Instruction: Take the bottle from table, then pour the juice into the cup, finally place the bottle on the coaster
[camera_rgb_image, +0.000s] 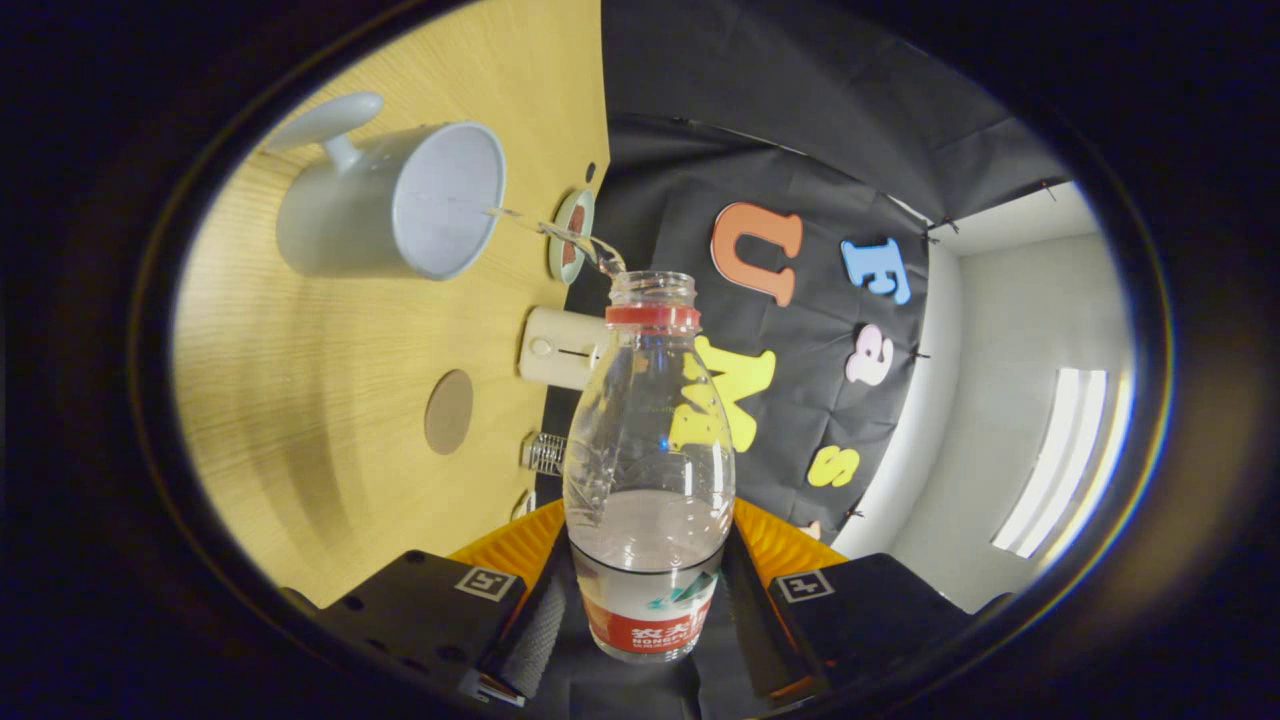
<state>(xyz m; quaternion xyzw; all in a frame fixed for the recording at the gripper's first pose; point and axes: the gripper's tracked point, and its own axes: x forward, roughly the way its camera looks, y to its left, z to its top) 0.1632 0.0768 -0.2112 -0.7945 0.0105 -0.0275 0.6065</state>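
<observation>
Bottle tipped in the gripper, a thin stream running from its open mouth toward the cup.

Both fingers press the clear bottle's labelled lower body, holding it between them; liquid sits low inside. The white cup, handle on its far side, lies at about 10 o'clock from the bottle's mouth on the wooden worktop. A round brown coaster rests at 9 o'clock of the bottle, well apart from the cup.
</observation>
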